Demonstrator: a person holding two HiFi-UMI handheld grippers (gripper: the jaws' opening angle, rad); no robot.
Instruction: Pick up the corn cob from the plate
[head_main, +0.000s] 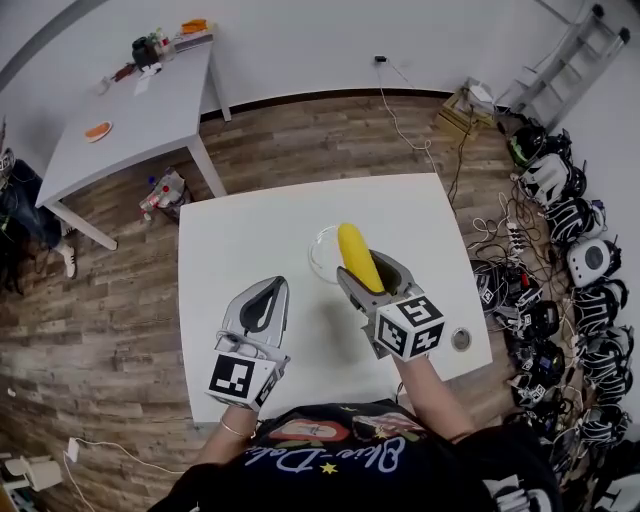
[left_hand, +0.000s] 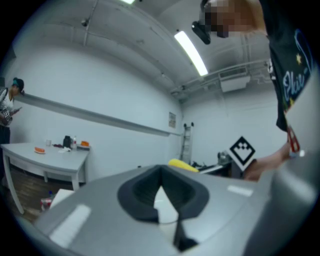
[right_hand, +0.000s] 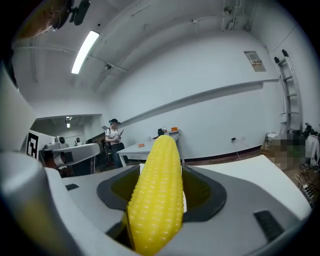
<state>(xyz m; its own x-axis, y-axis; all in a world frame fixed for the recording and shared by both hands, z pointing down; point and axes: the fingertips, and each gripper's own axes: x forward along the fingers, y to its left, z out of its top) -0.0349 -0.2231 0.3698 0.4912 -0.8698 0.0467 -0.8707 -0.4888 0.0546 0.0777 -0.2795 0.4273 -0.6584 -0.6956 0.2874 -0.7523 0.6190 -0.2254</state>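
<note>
Currently the right gripper (head_main: 372, 270) is clamped on the corn cob (head_main: 357, 255); in the head view the cob's far end lies over the right edge of the clear plate (head_main: 317, 254) at mid-bench (head_main: 250, 235). Left gripper (head_main: 272, 290) sits near-left, well apart from the plate, jaws together with nothing between them.

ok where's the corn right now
The corn is clamped in the right gripper, over the middle of the white table in the head view, its far end overlapping the right edge of the clear plate.
</note>
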